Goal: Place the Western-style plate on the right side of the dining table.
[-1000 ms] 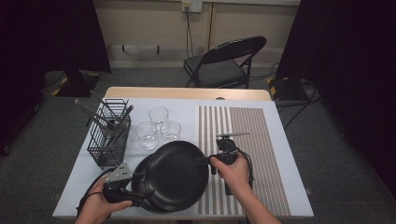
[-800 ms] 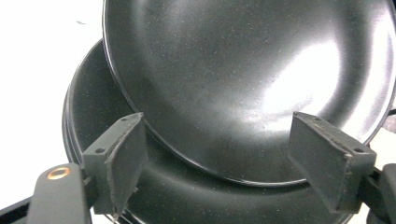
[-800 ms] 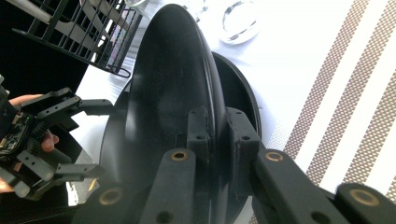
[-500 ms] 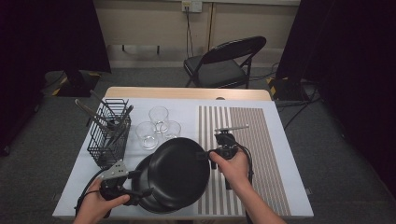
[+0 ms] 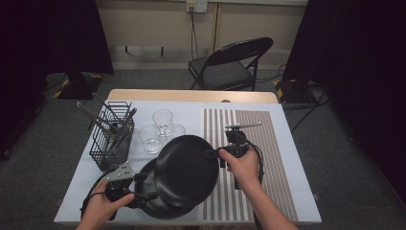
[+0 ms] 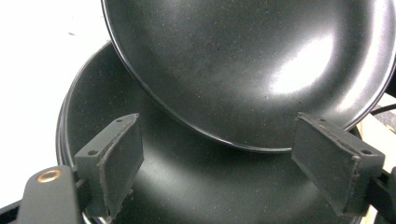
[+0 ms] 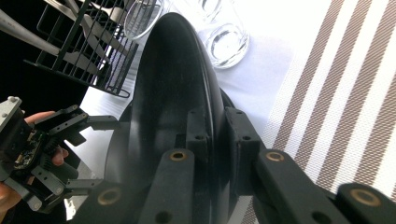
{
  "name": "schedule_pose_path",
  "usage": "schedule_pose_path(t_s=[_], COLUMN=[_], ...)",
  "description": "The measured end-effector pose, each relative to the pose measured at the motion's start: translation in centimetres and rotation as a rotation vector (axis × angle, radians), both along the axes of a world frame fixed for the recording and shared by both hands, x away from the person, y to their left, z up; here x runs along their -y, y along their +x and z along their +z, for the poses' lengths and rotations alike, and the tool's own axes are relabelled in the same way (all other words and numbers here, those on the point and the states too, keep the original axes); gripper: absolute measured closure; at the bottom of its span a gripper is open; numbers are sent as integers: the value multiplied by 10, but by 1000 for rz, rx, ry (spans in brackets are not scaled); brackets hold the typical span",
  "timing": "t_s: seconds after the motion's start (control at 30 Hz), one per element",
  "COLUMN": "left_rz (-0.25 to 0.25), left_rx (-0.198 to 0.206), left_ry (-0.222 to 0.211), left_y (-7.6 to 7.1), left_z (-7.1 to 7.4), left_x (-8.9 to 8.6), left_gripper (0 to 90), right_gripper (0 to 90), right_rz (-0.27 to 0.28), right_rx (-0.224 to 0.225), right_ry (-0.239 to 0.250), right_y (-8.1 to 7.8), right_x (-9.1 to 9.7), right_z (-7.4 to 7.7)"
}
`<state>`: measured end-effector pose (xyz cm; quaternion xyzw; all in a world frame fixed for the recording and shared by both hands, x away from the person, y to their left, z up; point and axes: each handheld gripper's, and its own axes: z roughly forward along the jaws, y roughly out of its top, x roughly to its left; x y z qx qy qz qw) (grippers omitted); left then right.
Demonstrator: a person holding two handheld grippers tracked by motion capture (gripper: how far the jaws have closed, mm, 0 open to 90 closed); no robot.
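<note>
Two black plates are near the table's front edge. The upper plate (image 5: 186, 167) (image 6: 243, 60) (image 7: 168, 84) is tilted and raised off the lower plate (image 5: 155, 207) (image 6: 187, 186). My right gripper (image 5: 213, 154) (image 7: 217, 126) is shut on the upper plate's right rim. At the lower plate's left side my left gripper (image 5: 146, 186) (image 6: 229, 158) (image 7: 93, 153) stands open. Its jaws have just been opening, and the lower plate's edge lies between the pads without their pressing on it.
A black wire basket (image 5: 112, 139) with utensils stands at the left. Three clear glasses (image 5: 163, 117) sit behind the plates. A striped placemat (image 5: 273, 143) covers the right half, with a utensil (image 5: 243, 125) at its far end. A folding chair (image 5: 230, 62) is beyond the table.
My right gripper has lifted the upper plate up and to the right, off the lower one. The left hand has stayed by the lower plate.
</note>
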<state>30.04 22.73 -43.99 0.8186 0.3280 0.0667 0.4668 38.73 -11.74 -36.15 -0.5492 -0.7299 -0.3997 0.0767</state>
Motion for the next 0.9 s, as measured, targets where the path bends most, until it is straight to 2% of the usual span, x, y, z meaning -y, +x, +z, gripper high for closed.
schedule_pose_path(t_s=[0.9], left_rz=[-18], left_rx=[8], left_ry=[4], left_y=[4], left_z=[1], left_x=[3], left_gripper=[163], right_gripper=[809], right_rz=[-58], right_rx=[3], right_ry=[18], right_y=[5], right_x=[21], right_z=[10])
